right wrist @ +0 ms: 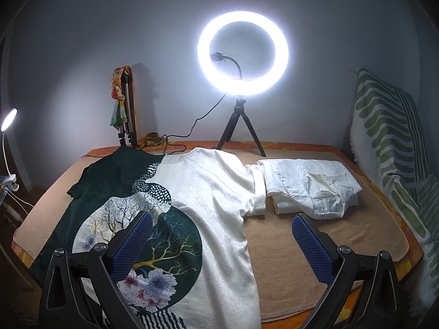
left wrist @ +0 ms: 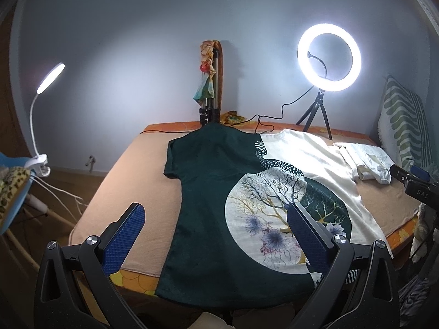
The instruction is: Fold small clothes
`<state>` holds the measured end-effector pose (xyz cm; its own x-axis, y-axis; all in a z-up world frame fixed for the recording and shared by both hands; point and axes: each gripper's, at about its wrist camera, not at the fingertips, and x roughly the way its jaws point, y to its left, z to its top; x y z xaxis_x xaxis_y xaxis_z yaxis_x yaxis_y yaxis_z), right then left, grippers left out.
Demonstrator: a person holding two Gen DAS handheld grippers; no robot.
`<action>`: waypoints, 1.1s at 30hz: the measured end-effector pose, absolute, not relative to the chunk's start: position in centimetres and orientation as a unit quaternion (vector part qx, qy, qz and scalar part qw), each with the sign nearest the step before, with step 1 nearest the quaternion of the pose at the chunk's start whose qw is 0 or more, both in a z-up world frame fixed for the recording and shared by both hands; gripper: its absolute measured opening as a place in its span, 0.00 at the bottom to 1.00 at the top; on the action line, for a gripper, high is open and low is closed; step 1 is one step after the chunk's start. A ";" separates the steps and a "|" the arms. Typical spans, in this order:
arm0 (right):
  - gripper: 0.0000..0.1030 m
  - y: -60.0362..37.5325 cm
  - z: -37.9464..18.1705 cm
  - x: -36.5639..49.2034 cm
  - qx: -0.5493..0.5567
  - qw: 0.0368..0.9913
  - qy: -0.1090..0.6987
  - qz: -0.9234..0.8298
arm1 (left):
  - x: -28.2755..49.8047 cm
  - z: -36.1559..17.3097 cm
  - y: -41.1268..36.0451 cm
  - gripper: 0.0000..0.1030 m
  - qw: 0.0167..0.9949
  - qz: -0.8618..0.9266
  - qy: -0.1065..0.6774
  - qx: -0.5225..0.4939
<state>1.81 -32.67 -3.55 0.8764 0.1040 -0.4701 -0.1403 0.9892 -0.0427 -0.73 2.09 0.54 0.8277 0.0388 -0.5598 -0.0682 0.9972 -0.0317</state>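
Both jaws gape empty above the flat-spread T-shirt (left wrist: 219, 192) on the bed (right wrist: 315, 246), so folding hasn't begun; next I'd pinch its sleeve edges.

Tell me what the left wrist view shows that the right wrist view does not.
Only the left wrist view shows the right tool entering from the right edge, the blue chair holding the clip lamp, and the shirt's dark hem hanging over the near table edge.

Only the right wrist view shows the whole folded white garment.

Both show the green and cream shirt spread flat, the ring light, the striped cushion, and their own tool open above the shirt.
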 end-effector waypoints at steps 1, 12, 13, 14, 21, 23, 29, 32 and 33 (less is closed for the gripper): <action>1.00 -32.4 -3.5 1.9 -0.038 0.967 0.242 0.066 | -0.7 0.4 2.4 1.00 0.955 0.026 0.293 -0.030; 1.00 -28.3 0.2 5.3 -0.045 0.955 0.263 0.133 | -0.4 -3.6 5.6 0.92 0.935 0.017 0.352 -0.038; 1.00 -27.4 0.5 5.9 -0.048 0.953 0.265 0.141 | -0.4 -4.2 6.3 0.89 0.930 0.017 0.363 -0.046; 1.00 -26.3 0.9 6.5 -0.054 0.951 0.266 0.149 | -0.3 -4.7 6.8 0.88 0.927 0.016 0.371 -0.054; 0.98 -16.9 2.1 11.6 -0.084 0.923 0.293 0.236 | -0.8 -8.8 9.8 0.68 0.897 0.005 0.425 -0.120; 0.97 -14.5 2.0 13.4 -0.074 0.909 0.317 0.261 | -0.7 -9.7 10.1 0.67 0.892 0.004 0.436 -0.120; 0.94 -7.1 1.0 18.3 -0.071 0.873 0.373 0.306 | 0.3 -12.2 11.0 0.55 0.871 0.003 0.472 -0.134; 0.94 -3.6 -0.1 20.6 -0.071 0.857 0.395 0.323 | 0.7 -12.6 11.1 0.53 0.869 0.003 0.478 -0.132; 0.94 -2.4 -0.5 21.4 -0.072 0.854 0.401 0.324 | 0.8 -12.8 11.0 0.53 0.868 0.002 0.480 -0.130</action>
<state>21.39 -2.37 -0.54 0.4686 0.4965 -0.7307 -0.6111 0.7795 0.1377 0.82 11.01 -12.76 0.5401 -0.1204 -0.8329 -0.1286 0.9663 -0.2230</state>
